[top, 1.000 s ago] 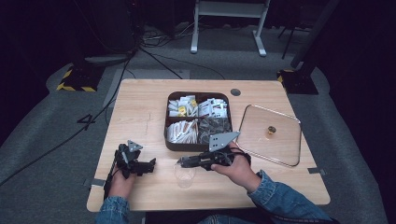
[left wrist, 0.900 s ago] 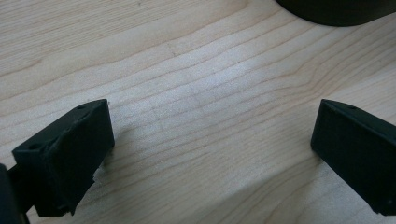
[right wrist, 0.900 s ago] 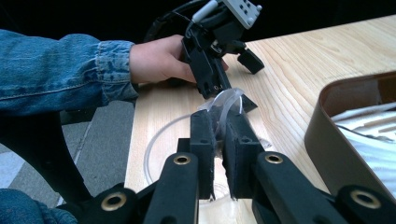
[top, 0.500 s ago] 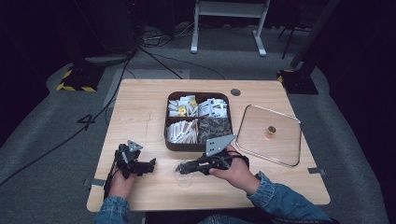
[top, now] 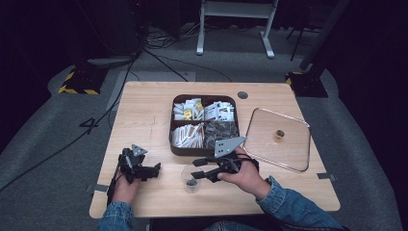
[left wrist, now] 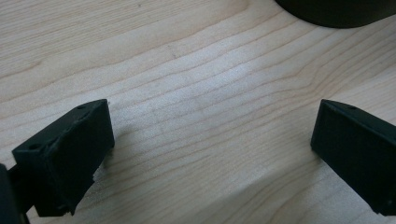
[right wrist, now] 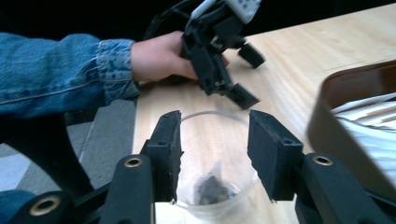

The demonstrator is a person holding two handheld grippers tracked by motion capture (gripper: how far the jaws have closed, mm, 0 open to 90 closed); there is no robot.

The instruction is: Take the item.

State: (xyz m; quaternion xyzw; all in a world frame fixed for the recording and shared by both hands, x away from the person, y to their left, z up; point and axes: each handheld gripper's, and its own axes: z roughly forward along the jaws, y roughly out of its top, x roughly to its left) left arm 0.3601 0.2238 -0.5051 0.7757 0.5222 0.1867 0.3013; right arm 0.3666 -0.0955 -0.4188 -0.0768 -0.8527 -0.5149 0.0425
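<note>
**Right Gripper Open Over Clear Cup; Dark Packet Lies Inside**

Right gripper: the jaws stand parted and have just been opening. In the right gripper view the two black pads sit on either side of the rim of a clear plastic cup, one pad to each flank. Whether the pads touch the wall cannot be told; nothing is pinched. A small dark packet lies at the bottom of the cup, directly below and between the pads.

Left gripper: jaws spread wide, bare wood of the table between them, nothing held. In the high view it rests near the table's front-left corner, well apart from the cup.

Governing relation: the cup stands upright just ahead of the right gripper's jaws, near the front edge of the table and just in front of the compartment box. Its long axis is vertical, its mouth facing up. The right hand is plainly the nearer.

Surroundings: the box holds sachets in four compartments. Its clear lid lies flat to the right, apart from the box.

Judgement: the packet appears delivered. Any further item would come from the box beyond the cup, so the right gripper must lift clear without tipping the light cup.
</note>
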